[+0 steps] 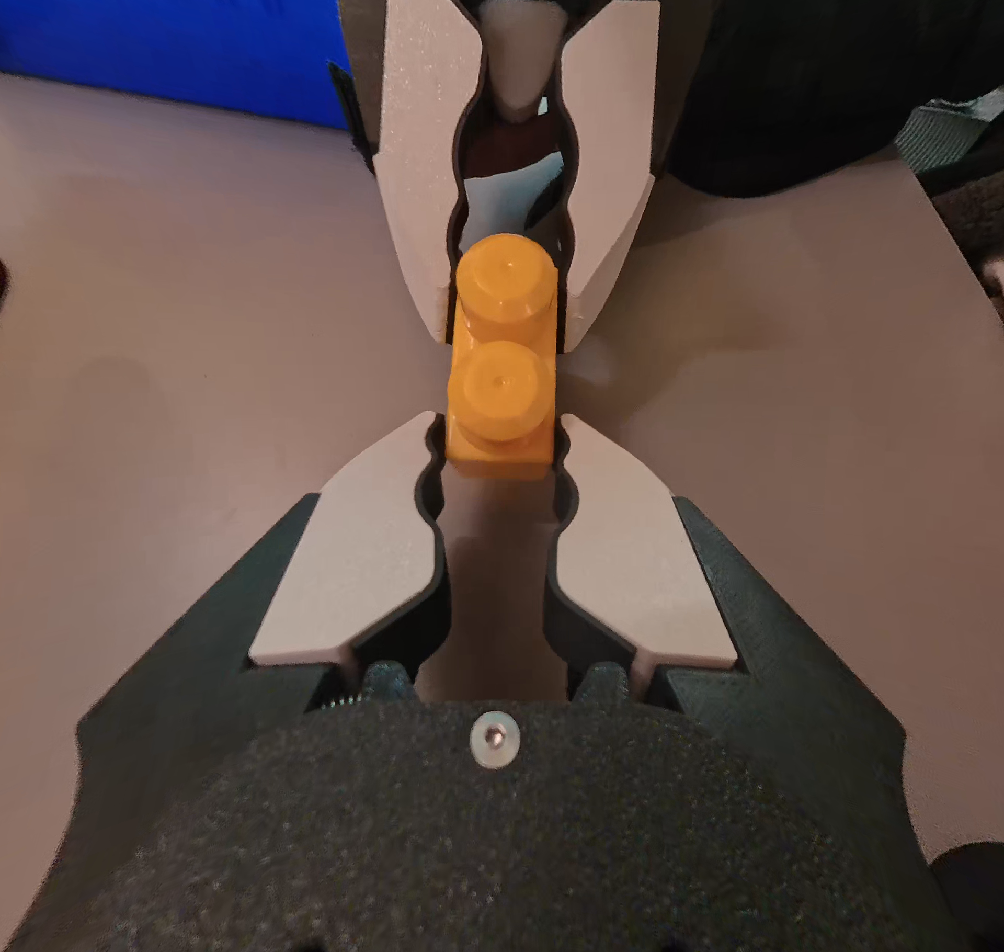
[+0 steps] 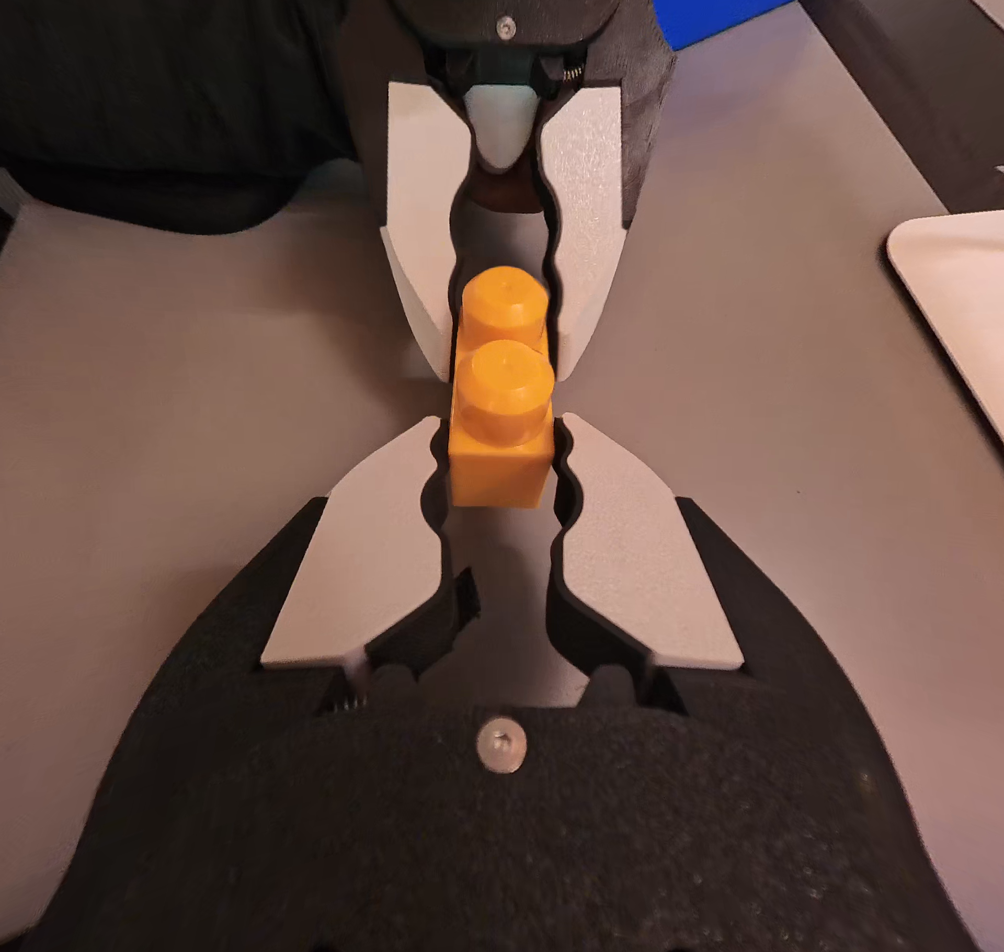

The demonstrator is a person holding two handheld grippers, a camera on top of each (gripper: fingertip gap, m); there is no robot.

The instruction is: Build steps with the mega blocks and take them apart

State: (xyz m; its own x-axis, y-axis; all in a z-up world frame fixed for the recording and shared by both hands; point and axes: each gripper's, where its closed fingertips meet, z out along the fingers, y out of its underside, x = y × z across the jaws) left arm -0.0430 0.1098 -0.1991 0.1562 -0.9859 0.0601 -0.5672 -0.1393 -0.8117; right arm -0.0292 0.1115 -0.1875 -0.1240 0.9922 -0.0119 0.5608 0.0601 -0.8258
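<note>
Left gripper (image 1: 500, 439): narrowed onto the near end of the orange block (image 1: 501, 377), fingertips pressing its two sides.
Right gripper (image 2: 502, 439): clamped the same way on the block's opposite end; in the left wrist view it faces in from the far side (image 1: 502, 317).
Orange block: two studs on top, upright, held between both grippers, which point at each other along its length. It sits just above or on the tabletop (image 1: 190, 360); contact cannot be told.
Blue object (image 1: 163, 24): at the far edge of the tabletop, behind the right gripper.
White flat item (image 2: 956, 295): lies at the right edge in the right wrist view.
Dark fabric (image 2: 163, 83): beyond the tabletop.
</note>
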